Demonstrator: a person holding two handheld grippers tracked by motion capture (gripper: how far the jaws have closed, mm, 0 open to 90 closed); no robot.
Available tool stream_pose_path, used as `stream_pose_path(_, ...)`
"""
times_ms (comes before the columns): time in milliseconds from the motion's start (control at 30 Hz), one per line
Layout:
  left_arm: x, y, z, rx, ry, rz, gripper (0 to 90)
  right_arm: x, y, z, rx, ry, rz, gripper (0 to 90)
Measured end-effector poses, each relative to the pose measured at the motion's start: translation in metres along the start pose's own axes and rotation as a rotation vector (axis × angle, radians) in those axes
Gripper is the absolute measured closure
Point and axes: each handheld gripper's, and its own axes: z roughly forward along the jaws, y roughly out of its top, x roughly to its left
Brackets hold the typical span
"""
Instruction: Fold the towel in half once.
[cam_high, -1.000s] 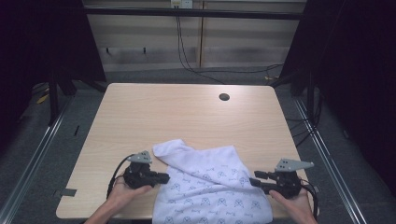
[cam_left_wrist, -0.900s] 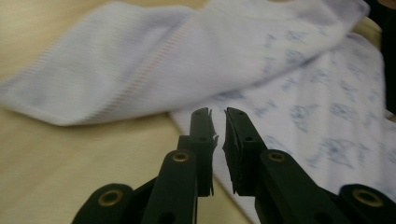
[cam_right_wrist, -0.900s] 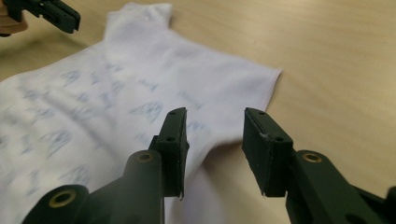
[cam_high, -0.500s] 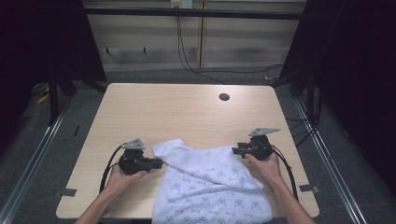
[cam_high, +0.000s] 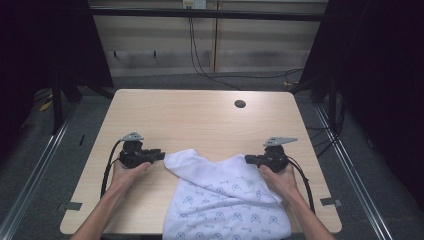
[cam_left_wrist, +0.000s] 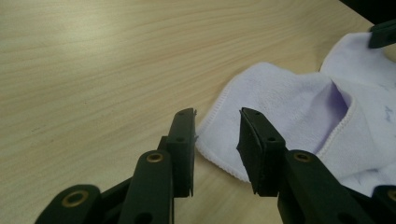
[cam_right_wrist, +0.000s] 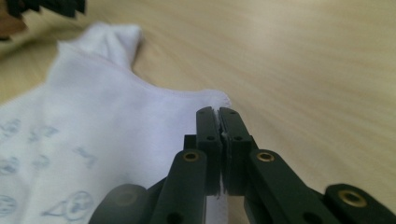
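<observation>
On the pale wooden bench (cam_high: 200, 125), white patterned cloth (cam_high: 225, 200): right gripper (cam_high: 251, 159) jaws pinch its far-right corner; left gripper (cam_high: 159, 155) jaws spread at its far-left corner.

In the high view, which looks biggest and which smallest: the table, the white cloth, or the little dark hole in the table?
From largest to smallest in the high view:
1. The table, widest by far.
2. The white cloth, covering part of the near edge.
3. The dark hole, just a small spot near the far side.
</observation>
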Motion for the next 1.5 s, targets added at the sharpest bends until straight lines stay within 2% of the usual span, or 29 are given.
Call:
stream_pose_path(67,0.001,0.001,0.003,0.021,-0.001,0.014,65.2,0.003,0.004,-0.016,-0.052,-0.001,-0.006,88.1)
stream_pose_path(200,-0.002,0.006,0.009,0.013,-0.009,0.021,61.5,0.007,0.007,-0.041,-0.105,-0.011,-0.016,88.1)
stream_pose_path(233,-0.003,0.006,0.01,0.008,-0.005,0.022,59.8,0.008,0.006,-0.046,-0.111,-0.009,-0.015,88.1)
stream_pose_path(300,-0.003,0.009,0.017,0.029,-0.007,0.02,56.8,0.011,0.005,-0.051,-0.105,-0.005,-0.03,88.0)
stream_pose_path(400,-0.003,0.009,0.027,0.066,0.009,0.034,56.7,0.013,0.002,-0.054,-0.104,-0.006,-0.041,87.9)
stream_pose_path(500,-0.003,0.007,0.031,0.094,-0.011,0.046,57.4,0.011,-0.001,-0.053,-0.102,-0.003,-0.034,87.9)
stream_pose_path(667,-0.004,0.005,0.031,0.086,-0.013,0.061,59.0,0.003,-0.005,-0.059,-0.113,-0.021,-0.006,87.9)
stream_pose_path(767,-0.011,0.004,0.032,0.102,-0.014,0.109,59.1,0.002,-0.009,-0.062,-0.103,-0.034,-0.01,87.9)
stream_pose_path(867,-0.022,0.001,0.031,0.126,-0.055,0.159,59.7,-0.001,-0.013,-0.065,-0.089,-0.055,-0.004,87.8)
stream_pose_path(1000,-0.024,-0.004,0.027,0.135,-0.131,0.155,57.4,-0.008,-0.019,-0.069,-0.096,-0.064,0.032,87.8)
stream_pose_path(1133,-0.029,0.0,0.022,0.079,-0.164,0.161,55.9,-0.008,-0.018,-0.066,-0.086,-0.066,0.031,87.7)
stream_pose_path(1200,-0.034,0.002,0.02,0.07,-0.178,0.181,55.9,-0.009,-0.018,-0.065,-0.083,-0.067,0.032,87.6)
stream_pose_path(1300,-0.039,-0.001,0.025,0.099,-0.199,0.211,56.4,-0.011,-0.018,-0.064,-0.081,-0.074,0.033,87.5)
stream_pose_path(1367,-0.041,-0.003,0.028,0.131,-0.191,0.236,56.9,-0.013,-0.018,-0.064,-0.085,-0.081,0.035,87.5)
stream_pose_path(1500,-0.044,-0.004,0.028,0.131,-0.196,0.25,56.1,-0.017,-0.018,-0.068,-0.09,-0.114,0.063,87.5)
